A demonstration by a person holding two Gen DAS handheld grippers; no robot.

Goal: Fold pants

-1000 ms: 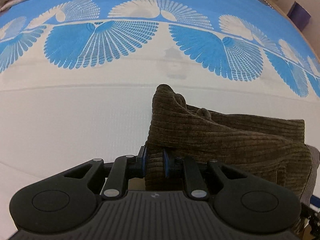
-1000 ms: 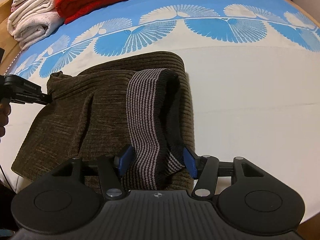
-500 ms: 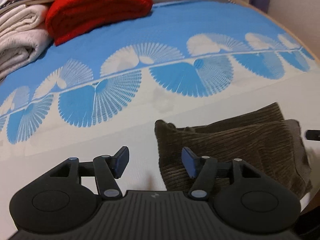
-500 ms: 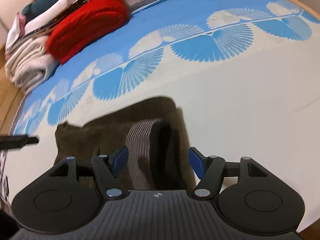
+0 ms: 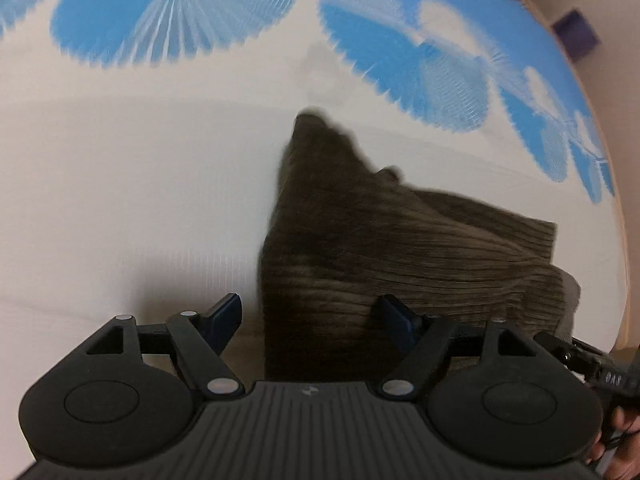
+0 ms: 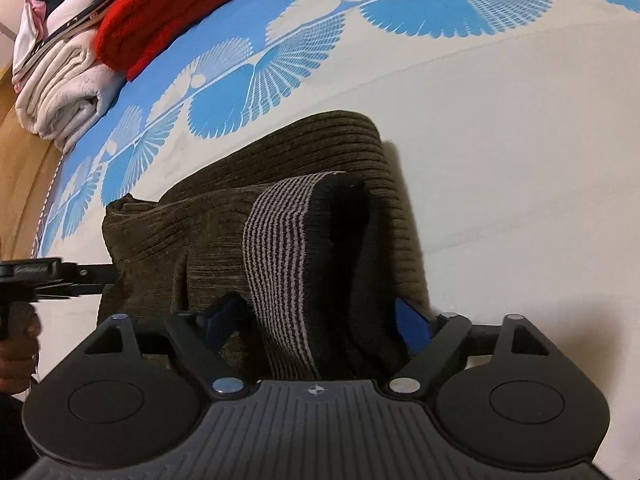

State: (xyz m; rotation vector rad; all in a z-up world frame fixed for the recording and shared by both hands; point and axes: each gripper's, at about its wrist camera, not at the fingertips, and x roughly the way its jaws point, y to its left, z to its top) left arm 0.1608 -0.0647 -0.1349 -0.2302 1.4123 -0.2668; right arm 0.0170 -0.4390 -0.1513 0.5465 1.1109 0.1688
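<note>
While both my grippers' jaws are opening, left gripper [image 5: 310, 316] and right gripper [image 6: 320, 316] straddle the folded brown pants [image 6: 248, 216] at lower centre, pads clear

Folded brown corduroy pants [image 6: 224, 240]: lying on the blue-and-white fan-patterned bedspread [image 6: 500, 140], striped waistband [image 6: 280, 260] on top at the right end. Stack of folded red, white and cream laundry [image 6: 100, 40]: far left, behind the pants. Left hand-held gripper [image 5: 310, 314]: over the pants' left edge. Right hand-held gripper [image 6: 316, 316]: astride the waistband.
</note>
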